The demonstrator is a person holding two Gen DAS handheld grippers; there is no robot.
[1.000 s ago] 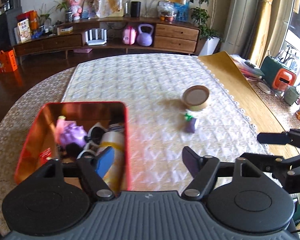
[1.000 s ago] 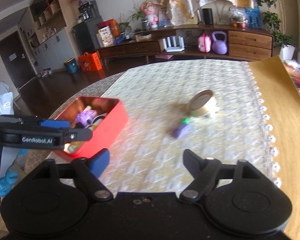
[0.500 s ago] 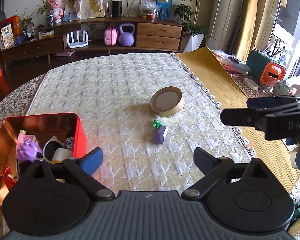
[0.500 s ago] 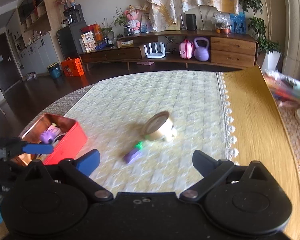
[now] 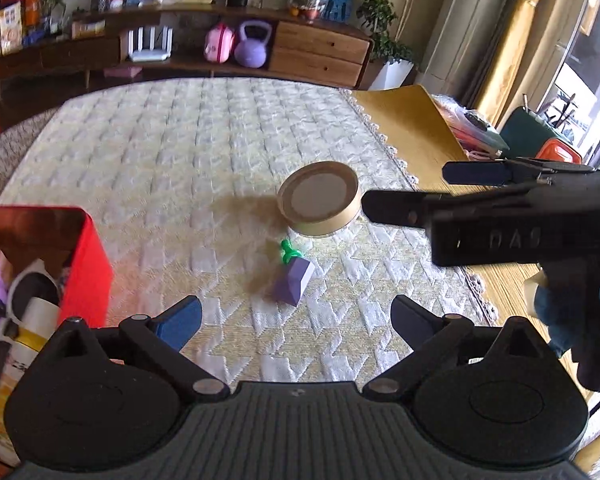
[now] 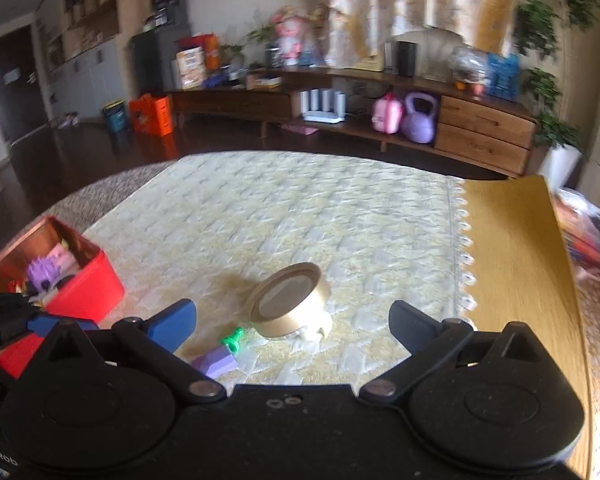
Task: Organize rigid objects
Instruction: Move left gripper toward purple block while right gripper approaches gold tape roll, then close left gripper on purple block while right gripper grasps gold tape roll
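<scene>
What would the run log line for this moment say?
left gripper: open, empty | right gripper: open, empty | gold tin, purple eggplant toy: on cloth | red box: part-filled

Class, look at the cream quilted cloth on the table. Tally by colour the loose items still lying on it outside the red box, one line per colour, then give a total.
Gold: 1, the round tin
Purple with a green top: 1, the small toy
Total: 2

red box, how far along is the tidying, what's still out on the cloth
Done: the red box already holds several items, including a purple toy. In hand: nothing; the left gripper and right gripper are both open and empty. Left: the round gold tin and the purple eggplant toy still on the cloth.
</scene>
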